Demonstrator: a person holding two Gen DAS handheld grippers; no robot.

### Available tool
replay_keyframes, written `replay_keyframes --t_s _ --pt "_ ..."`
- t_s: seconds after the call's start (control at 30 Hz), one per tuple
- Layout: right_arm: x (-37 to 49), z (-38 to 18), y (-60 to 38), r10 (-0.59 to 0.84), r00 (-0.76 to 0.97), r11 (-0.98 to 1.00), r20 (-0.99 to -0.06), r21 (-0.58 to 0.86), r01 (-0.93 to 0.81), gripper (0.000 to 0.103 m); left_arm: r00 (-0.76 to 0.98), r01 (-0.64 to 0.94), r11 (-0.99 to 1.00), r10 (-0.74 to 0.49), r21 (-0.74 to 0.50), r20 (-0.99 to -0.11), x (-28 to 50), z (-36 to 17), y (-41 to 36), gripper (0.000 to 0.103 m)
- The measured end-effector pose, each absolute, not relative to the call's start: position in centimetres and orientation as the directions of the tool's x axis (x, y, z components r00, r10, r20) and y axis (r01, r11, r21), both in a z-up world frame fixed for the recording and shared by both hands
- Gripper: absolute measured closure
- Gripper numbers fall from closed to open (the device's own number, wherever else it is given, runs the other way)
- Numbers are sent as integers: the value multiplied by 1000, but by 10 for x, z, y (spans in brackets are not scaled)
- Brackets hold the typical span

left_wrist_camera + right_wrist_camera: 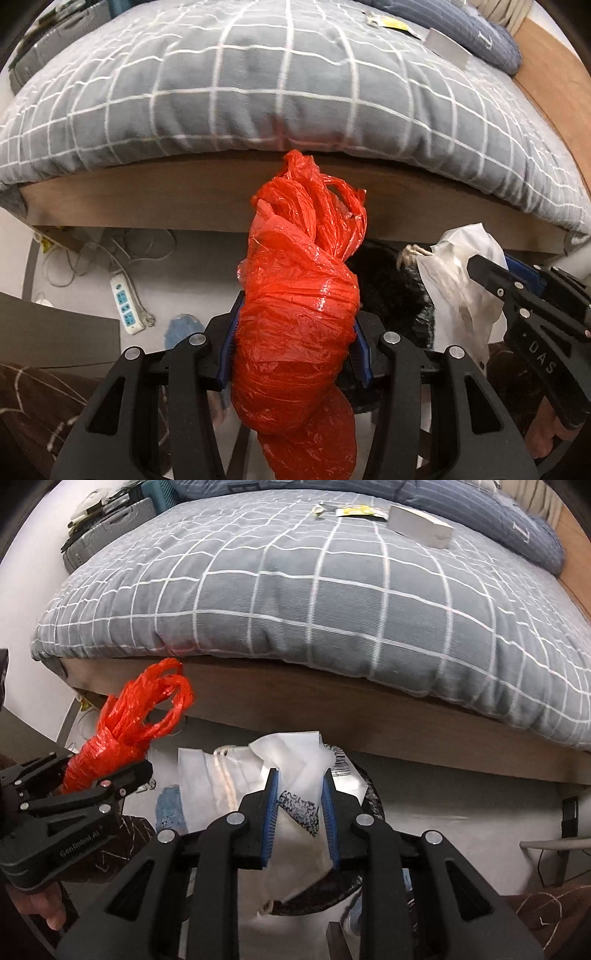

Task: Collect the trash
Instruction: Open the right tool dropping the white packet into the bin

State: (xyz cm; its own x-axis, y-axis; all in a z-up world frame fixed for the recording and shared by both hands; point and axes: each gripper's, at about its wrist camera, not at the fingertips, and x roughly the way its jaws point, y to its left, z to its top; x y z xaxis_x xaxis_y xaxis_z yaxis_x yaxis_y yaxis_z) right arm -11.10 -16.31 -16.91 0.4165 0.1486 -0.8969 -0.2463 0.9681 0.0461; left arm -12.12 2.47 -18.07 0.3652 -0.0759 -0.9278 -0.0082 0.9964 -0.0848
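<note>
The left gripper (pixel 295 350) is clamped on a crumpled red plastic bag (pixel 299 295), its 2 blue pads pressed into the bag's sides. Only the right wrist view shows the bag's twisted handles looping out toward 12 o'clock from those jaws, over at 9 o'clock in that picture.

The right gripper (pixel 300 812) has a piece of white paper (pixel 295 753) with a printed black patch between its blue pads. Whether the pads actually pinch it I cannot tell; the jaws stand narrowly apart. From the left wrist view that same gripper sits at 3 o'clock, with the white paper bunched in front of it.

Below both grippers is a dark bin (pixel 365 786) already stuffed with white wrappers; its rim is clearest in the right view. A white power strip (pixel 127 302) lies on the floor at 8 o'clock in the left view only. On the checked grey duvet (pixel 314 602), a small white box (pixel 421 526) and a yellow wrapper (pixel 360 511) lie toward 1 o'clock.
</note>
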Motion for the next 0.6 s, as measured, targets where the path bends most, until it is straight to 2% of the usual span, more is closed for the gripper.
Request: replay_keyframes --t_s 0.17,0.23,0.4,0.6 --pt "-109 -174 -152 153 406 964 -901 45 -263 66 350 -29 996 -73 -88 -934 -120 -185 33 55" --pt "-111 -173 -150 150 413 963 -898 38 -268 54 345 -30 996 -73 -89 -936 -120 -187 34 55" --pt "-112 -169 -154 119 451 969 -884 4 -249 32 343 -18 994 -91 -104 -935 -118 -188 29 55" --pt "-111 -165 -188 75 484 983 -872 -17 -181 15 336 22 994 -105 -103 -936 -116 -191 6 55"
